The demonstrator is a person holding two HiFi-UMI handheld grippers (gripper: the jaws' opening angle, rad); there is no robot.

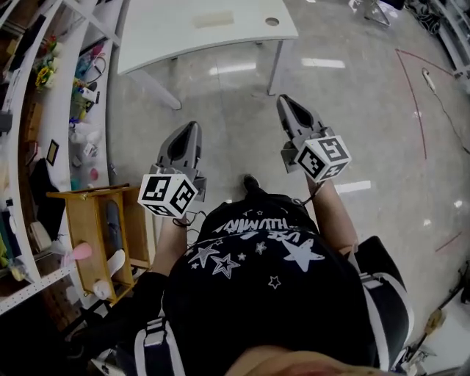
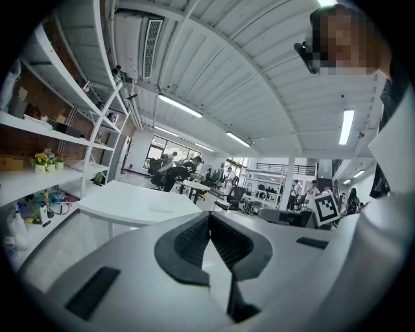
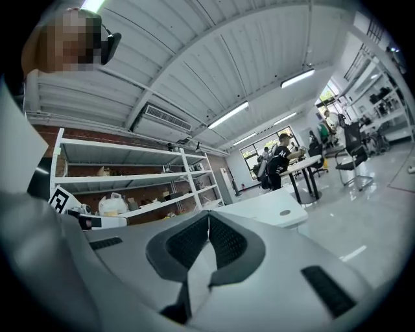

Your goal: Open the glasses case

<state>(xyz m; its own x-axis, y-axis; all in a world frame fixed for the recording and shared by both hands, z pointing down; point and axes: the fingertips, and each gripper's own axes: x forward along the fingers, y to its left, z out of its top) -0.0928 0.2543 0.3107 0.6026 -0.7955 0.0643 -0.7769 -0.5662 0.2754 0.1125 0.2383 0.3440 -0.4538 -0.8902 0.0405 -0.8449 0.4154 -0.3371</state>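
I see no glasses case that I can name with certainty. A pale flat object [image 1: 214, 19] lies on the white table [image 1: 161, 40], and the left gripper view shows it as a small pale patch [image 2: 162, 206]; what it is I cannot tell. My left gripper [image 1: 192, 127] is held level over the floor, short of the table, jaws together and empty [image 2: 209, 216]. To its right, my right gripper [image 1: 285, 100] is also level, shut and empty [image 3: 209, 214]. Both point toward the table.
White shelving [image 1: 44, 110] crowded with small items lines the left side. A small wooden cabinet [image 1: 88, 220] stands below it, near my left. The table has a round hole [image 1: 272, 21] and slanted legs [image 1: 277, 66]. Glossy floor with a red line [image 1: 418, 95] spreads right.
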